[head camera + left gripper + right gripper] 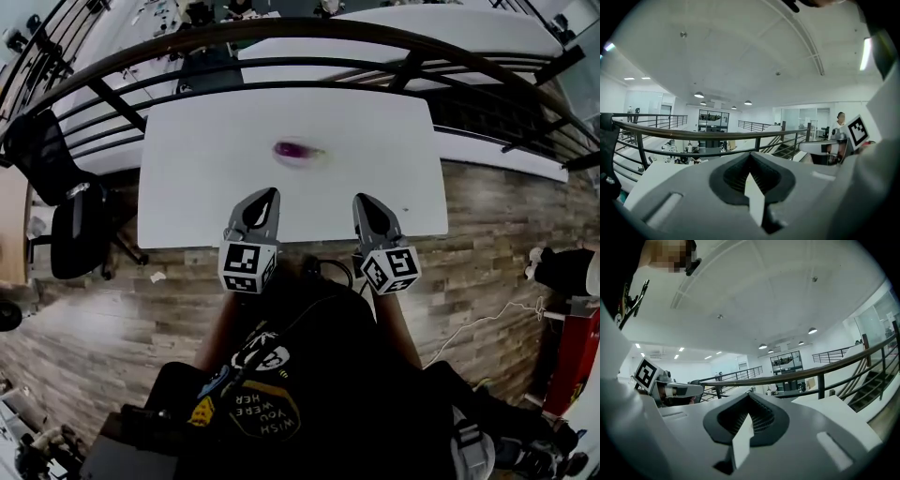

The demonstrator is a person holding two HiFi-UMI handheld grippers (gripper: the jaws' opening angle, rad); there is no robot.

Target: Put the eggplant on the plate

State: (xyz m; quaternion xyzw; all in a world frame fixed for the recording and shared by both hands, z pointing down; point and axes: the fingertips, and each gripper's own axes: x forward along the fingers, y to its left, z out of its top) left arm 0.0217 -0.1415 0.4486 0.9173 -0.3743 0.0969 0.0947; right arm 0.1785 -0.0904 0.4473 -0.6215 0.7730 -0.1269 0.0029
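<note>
A small purple eggplant (298,150) lies near the middle of the white table (197,178); I cannot make out a plate. Both grippers hang side by side over the table's near edge, well short of the eggplant and pointing toward it. My left gripper (266,199) is shut with nothing between its jaws, and its own view (751,158) shows only the railing and ceiling beyond them. My right gripper (366,202) is shut and empty as well (749,398). Neither gripper view shows the eggplant.
A black metal railing (281,42) curves behind the table, with another white table (450,28) beyond it. A black office chair (75,225) stands at the table's left. Wooden floor (487,234) lies to the right and below.
</note>
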